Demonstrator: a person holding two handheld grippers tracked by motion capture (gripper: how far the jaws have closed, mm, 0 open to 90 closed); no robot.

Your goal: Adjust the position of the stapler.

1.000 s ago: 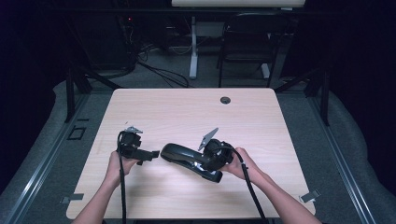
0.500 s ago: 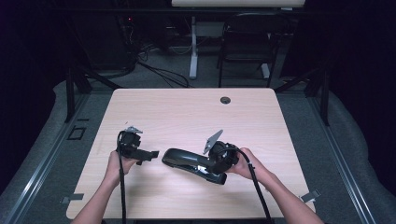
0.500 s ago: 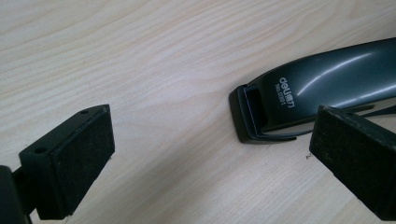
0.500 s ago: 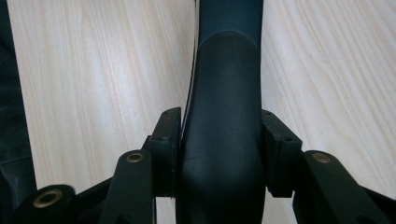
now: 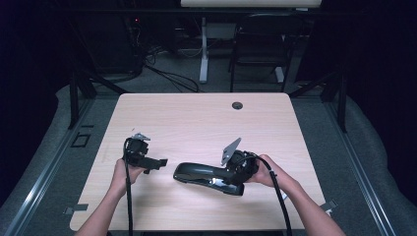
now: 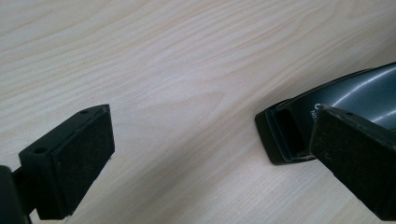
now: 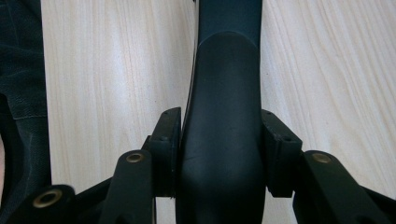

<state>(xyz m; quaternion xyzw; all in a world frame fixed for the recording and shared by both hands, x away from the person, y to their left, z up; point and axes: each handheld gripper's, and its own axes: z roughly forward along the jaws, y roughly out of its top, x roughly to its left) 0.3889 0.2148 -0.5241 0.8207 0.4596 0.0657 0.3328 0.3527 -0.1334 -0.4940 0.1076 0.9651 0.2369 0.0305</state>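
Observation:
A long glossy black stapler (image 5: 196,173) lies on the light wood table (image 5: 196,123), near the front edge. My right gripper (image 5: 231,177) is shut on its right end; in the right gripper view both pads (image 7: 166,140) press the sides of the stapler (image 7: 224,116). My left gripper (image 5: 160,162) is open, just left of the stapler's other end and pointing at it. In the left gripper view that end of the stapler (image 6: 345,98) sits behind the right pad (image 6: 359,158), while bare wood shows between the jaws of the left gripper (image 6: 219,154).
A round cable hole (image 5: 237,104) sits near the table's far edge. Beyond the table are desk legs (image 5: 203,54), cables and a dark chair (image 5: 258,44). Bare wood stretches across the far half of the table.
My right gripper has drawn the stapler a little to the right and toward the front edge. The left gripper has stayed in place, open.

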